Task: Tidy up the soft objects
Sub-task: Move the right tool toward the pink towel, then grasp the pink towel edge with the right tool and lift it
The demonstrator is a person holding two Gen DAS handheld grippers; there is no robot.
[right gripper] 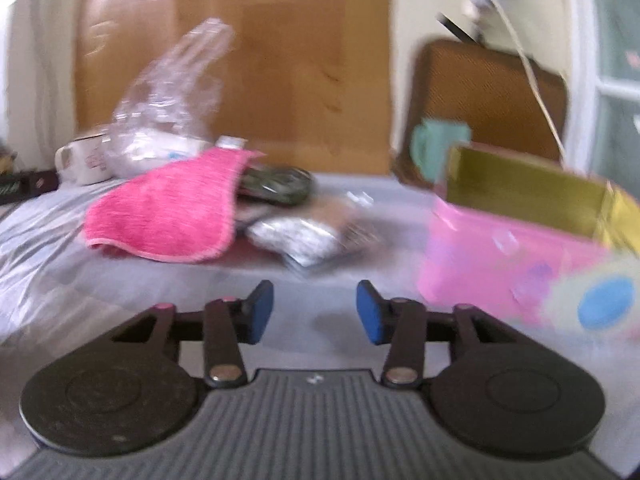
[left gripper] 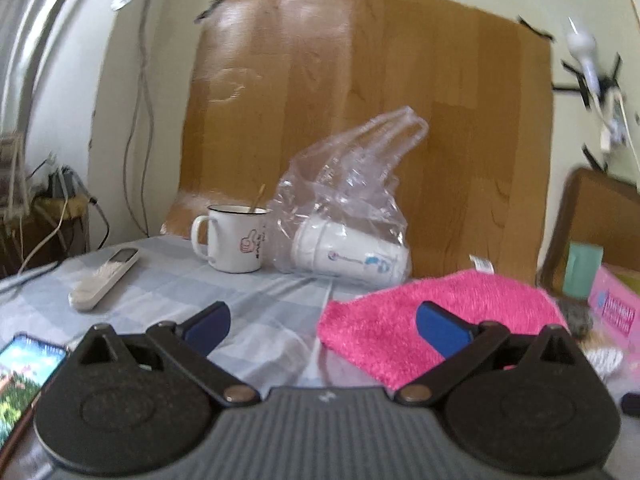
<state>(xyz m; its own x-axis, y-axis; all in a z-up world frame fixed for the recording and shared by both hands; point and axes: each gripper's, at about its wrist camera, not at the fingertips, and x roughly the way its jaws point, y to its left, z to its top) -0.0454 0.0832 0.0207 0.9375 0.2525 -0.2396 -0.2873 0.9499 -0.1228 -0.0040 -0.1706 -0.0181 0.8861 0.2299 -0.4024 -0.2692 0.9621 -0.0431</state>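
Ahead, pink towel (left gripper: 436, 320) under the gaping left gripper (left gripper: 324, 330).

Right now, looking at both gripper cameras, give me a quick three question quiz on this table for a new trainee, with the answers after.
1. True or false: the left gripper is shut on the pink towel.
2. What lies inside the clear plastic bag? A) a white cup B) a phone C) a spoon
3. Fill in: the white mug stands to the ____ of the bag in the left wrist view.

Key: 1 false, both it and the right gripper are open and empty. 2 A. 3 left.
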